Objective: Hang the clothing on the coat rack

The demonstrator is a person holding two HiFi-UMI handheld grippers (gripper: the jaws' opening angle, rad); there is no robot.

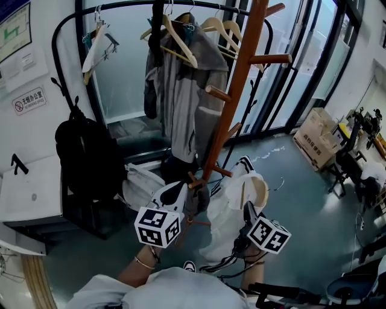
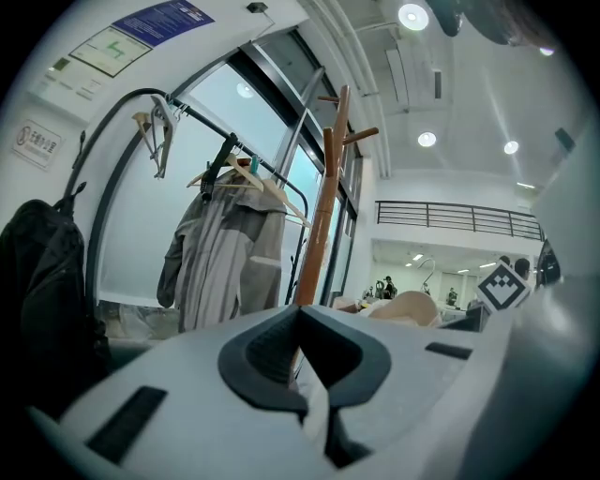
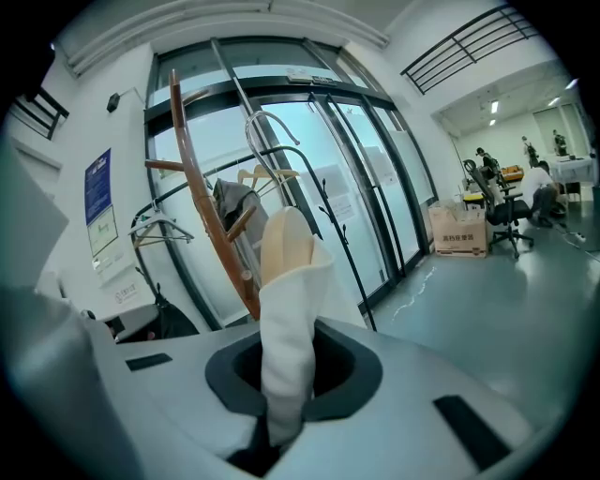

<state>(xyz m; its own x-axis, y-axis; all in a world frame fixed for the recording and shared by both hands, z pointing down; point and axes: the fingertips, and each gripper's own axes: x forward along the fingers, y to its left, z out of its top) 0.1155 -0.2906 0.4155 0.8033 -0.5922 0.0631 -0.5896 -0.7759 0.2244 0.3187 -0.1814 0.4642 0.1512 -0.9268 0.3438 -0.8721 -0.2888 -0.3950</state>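
Looks like the carry-and-lift step, nothing hung yet. Holding the white garment (image 1: pixel 224 211) on its wooden hanger (image 1: pixel 258 188) low down, just beside the foot of the coat rack (image 1: pixel 239 90) and well under the free pegs. Left tool (image 2: pixel 302 323) pinched shut on a thin fold of the fabric. Right tool (image 3: pixel 286 375) clamped on the cloth-wrapped hanger end, metal hook (image 3: pixel 272 114) poking up past it. Next up, probably: raise the whole lot, keep both grips tight to avoid a slide off the hanger, then steer the hook over a bare peg (image 1: pixel 272 59) near the top. Worth dodging the grey jacket (image 1: pixel 187 96) hanging on the black rail (image 1: pixel 120 7) behind.
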